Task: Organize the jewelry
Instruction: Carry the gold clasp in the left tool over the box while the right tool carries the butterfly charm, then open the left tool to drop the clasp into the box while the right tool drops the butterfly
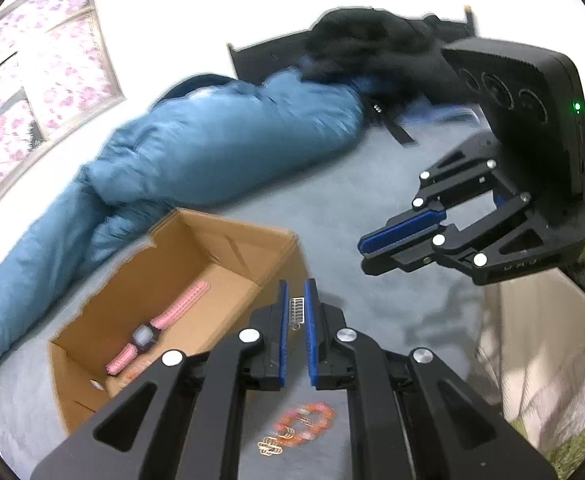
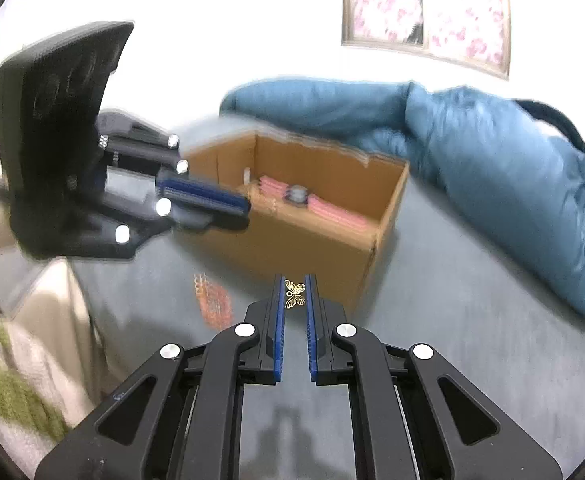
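Watch in box, bracelet beside it

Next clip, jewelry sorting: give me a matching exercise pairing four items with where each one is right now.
Items:
1. pink watch
2. gold butterfly charm
3. silver ladder-shaped charm
4. orange bead bracelet

Places:
A. pinched in the left gripper
B. lying on the grey bed cover
C. inside the cardboard box
D. pinched in the right gripper

Pairs: 1-C, 2-D, 3-A, 4-B
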Motion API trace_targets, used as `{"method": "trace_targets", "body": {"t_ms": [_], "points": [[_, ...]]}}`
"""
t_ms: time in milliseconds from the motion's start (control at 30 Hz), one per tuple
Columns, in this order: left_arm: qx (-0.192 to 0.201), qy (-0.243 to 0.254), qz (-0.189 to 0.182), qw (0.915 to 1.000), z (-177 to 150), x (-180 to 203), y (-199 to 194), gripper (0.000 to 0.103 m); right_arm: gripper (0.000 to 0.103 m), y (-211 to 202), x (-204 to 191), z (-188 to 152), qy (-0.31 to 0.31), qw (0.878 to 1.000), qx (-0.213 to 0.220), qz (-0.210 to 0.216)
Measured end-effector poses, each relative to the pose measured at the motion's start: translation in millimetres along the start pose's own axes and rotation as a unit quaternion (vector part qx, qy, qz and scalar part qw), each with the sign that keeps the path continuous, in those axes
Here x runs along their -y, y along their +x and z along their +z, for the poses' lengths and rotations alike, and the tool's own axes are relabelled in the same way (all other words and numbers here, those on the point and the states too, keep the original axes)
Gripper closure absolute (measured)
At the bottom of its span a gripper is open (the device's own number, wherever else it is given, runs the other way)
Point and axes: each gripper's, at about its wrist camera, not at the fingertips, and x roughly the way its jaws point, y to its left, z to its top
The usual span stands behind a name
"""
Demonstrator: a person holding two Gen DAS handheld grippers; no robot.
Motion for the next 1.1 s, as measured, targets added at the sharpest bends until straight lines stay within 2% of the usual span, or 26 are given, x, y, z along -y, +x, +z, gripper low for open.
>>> {"method": "trace_targets", "body": {"t_ms": [100,200,267,433,633,800,833,900,1100], "points": [[0.011,-0.026,0.024,0.9993,10,-29,-6,0.096,0.095,8,6,33,0.020,0.999,0.048,-0.007],[-0.008,-0.059,0.053,0.9968,13,-61,7,0.096,0.095,27,12,54,0.042,0.997,0.067,-0.012],[-0.030,-0.090,0.061,0.9936,10,-82,21,0.096,0.095,47,17,63,0.059,0.996,0.061,-0.016],[-0.096,-0.143,0.085,0.9814,-4,-117,56,0.096,0.095,90,20,68,0.076,0.996,0.007,-0.042],[-0.130,-0.170,0.091,0.9726,-13,-129,77,0.095,0.095,116,22,67,0.091,0.993,-0.045,-0.066],[-0.141,-0.174,0.095,0.9698,-15,-129,81,0.095,0.092,116,19,63,0.093,0.992,-0.051,-0.073],[-0.141,-0.175,0.096,0.9697,-16,-128,80,0.094,0.091,117,21,64,0.094,0.992,-0.051,-0.073],[-0.140,-0.175,0.098,0.9696,-15,-127,79,0.084,0.088,114,22,64,0.096,0.991,-0.049,-0.075],[-0.132,-0.171,0.106,0.9705,-12,-125,72,0.076,0.082,108,24,66,0.102,0.991,-0.037,-0.075]]}}
